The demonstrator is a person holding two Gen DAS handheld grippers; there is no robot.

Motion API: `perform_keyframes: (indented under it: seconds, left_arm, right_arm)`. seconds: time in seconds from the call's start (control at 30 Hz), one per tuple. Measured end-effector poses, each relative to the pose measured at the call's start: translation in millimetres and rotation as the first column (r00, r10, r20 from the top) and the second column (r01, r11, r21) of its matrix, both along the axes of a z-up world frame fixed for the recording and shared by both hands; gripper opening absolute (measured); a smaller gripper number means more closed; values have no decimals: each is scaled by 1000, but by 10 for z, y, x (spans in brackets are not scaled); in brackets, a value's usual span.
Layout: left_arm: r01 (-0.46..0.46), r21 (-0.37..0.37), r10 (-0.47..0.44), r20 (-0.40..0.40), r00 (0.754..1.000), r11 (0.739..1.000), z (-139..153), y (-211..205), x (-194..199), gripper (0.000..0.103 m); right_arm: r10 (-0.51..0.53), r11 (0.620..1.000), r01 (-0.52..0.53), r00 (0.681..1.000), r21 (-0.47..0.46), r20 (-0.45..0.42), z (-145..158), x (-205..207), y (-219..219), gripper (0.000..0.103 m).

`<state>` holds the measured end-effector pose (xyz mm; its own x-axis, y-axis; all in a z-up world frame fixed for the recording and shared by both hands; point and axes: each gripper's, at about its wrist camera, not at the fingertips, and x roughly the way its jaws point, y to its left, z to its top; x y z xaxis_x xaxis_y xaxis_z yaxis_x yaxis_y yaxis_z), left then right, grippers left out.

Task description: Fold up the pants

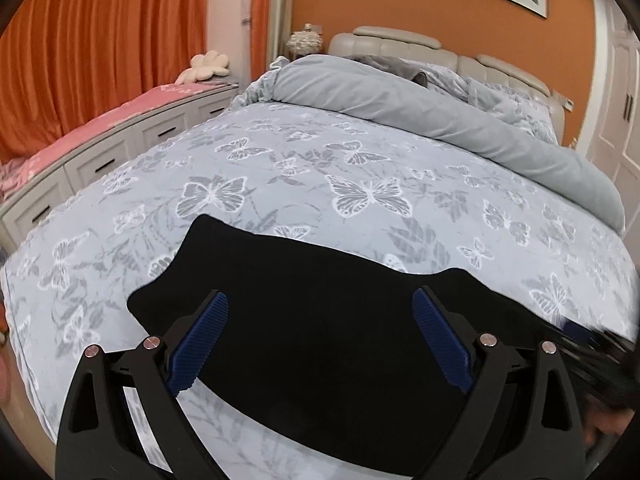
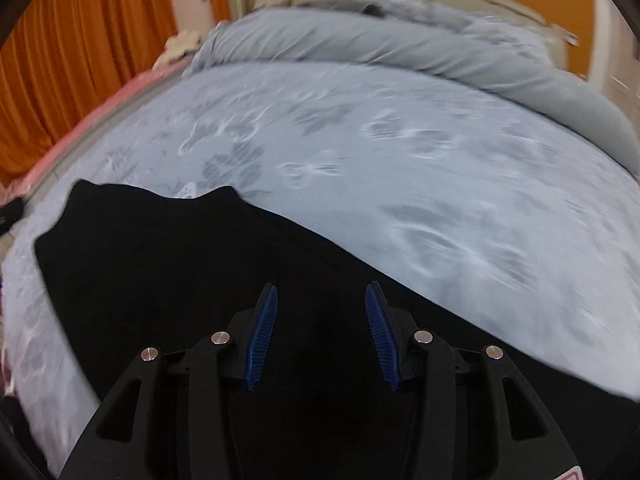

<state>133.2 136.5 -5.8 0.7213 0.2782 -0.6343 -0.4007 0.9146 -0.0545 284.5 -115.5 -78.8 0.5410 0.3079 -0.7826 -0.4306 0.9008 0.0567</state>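
Black pants point(image 1: 320, 312) lie flat across the near part of a bed with a grey butterfly-print cover point(image 1: 304, 176). My left gripper point(image 1: 320, 300) is wide open above the pants, its blue pads point(image 1: 200, 344) apart, holding nothing. In the right wrist view the pants point(image 2: 168, 264) run from the left towards the lower right. My right gripper point(image 2: 320, 292) is open over the black cloth, empty. This view is blurred by motion. The right gripper also shows at the right edge of the left wrist view point(image 1: 600, 356).
A rolled grey duvet point(image 1: 440, 108) lies across the head of the bed before a padded headboard point(image 1: 460, 52). A white drawer unit with a pink cover point(image 1: 100, 140) runs along the left. Orange curtains point(image 1: 100, 40) hang behind it.
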Motion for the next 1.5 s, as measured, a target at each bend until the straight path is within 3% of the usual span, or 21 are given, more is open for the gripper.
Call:
perform_keyframes:
  seconds: [0.07, 0.1, 0.13, 0.27, 0.37, 0.43, 0.5, 0.57, 0.63, 0.67, 0.77, 0.83, 0.87, 0.93, 1.0, 1.1, 1.17, 1.23, 1.3, 1.4, 1.5]
  left_arm:
    - [8, 10, -8, 1, 1000, 1000, 17, -3, -6, 92]
    - [13, 16, -13, 5, 1000, 1000, 35, -4, -9, 92]
    - [17, 20, -17, 11, 1000, 1000, 45, -11, -14, 92]
    - [25, 20, -26, 13, 1000, 999, 56, -21, 6, 92]
    - [34, 1, -34, 1, 999, 999, 24, -26, 37, 92]
    - [35, 8, -35, -14, 999, 999, -19, -50, 61, 92]
    - [45, 15, -45, -31, 999, 999, -60, -81, 71, 92]
    - [61, 15, -61, -31, 998, 998, -69, -110, 58, 92]
    - [69, 22, -69, -28, 997, 997, -67, -143, 50, 92]
    - [77, 22, -77, -27, 997, 997, -69, -163, 47, 92]
    - [96, 17, -96, -35, 995, 995, -96, -231, 47, 93]
    - [115, 17, -114, -44, 993, 993, -118, -312, 35, 92]
    - [125, 17, -124, -46, 991, 992, -127, -355, 25, 92]
    - [150, 19, -148, -51, 988, 989, -156, -466, -5, 93]
    - [198, 3, -198, -63, 978, 980, -203, -603, -37, 93]
    - [261, -5, -261, -80, 962, 965, -287, -814, -74, 93]
    - [297, 22, -294, -93, 951, 955, -332, -982, -79, 93]
    - [337, 64, -330, -98, 939, 939, -362, -1160, -92, 93]
    - [363, 96, -354, -100, 930, 927, -380, -1278, -91, 93]
    - [385, 124, -373, -111, 921, 915, -432, -1354, -73, 94]
    - [380, 132, -364, -130, 922, 915, -485, -1344, -37, 94]
  right_arm:
    - [6, 999, -6, 1000, -53, -10, -157, 187, 270, 39]
    - [9, 998, -10, 1000, -68, -14, -216, 259, 360, 10]
    - [22, 998, -24, 999, -54, -24, -218, 280, 430, 3]
    - [6, 998, -3, 999, -64, 45, -36, 359, 485, 2]
    - [-32, 997, 33, 999, -63, 24, -130, 533, 422, 3]
    - [-43, 996, 43, 999, -79, 8, -246, 582, 435, 10]
    - [-55, 997, 56, 998, -61, 28, -86, 484, 378, 27]
    - [-62, 998, 65, 995, -27, 81, 202, 246, 185, 27]
    - [-136, 991, 137, 979, 4, 150, 565, -135, -315, 42]
    - [-182, 983, 182, 971, 19, 156, 648, -260, -561, 59]
    - [-378, 924, 381, 904, 26, 202, 815, -778, -1614, 64]
    - [-515, 842, 538, 820, -32, 249, 809, -1058, -2299, 64]
    - [-614, 764, 642, 752, -57, 242, 760, -1217, -2764, 64]
    - [-741, 660, 752, 650, 1, 169, 624, -1505, -3513, 61]
    - [-809, 583, 812, 576, 32, 112, 445, -1683, -3991, 61]
    - [-855, 518, 855, 518, 34, 15, 101, -1840, -4489, 61]
    - [-856, 512, 856, 516, 72, -39, -34, -1870, -4616, 61]
    - [-840, 536, 840, 540, 82, -49, -76, -1820, -4647, 57]
    - [-809, 583, 810, 586, 63, -46, -99, -1710, -4570, 18]
    - [-801, 597, 802, 597, 2, -50, -173, -1565, -4455, 8]
    - [-816, 577, 816, 577, 17, -1, -13, -1565, -4445, 6]
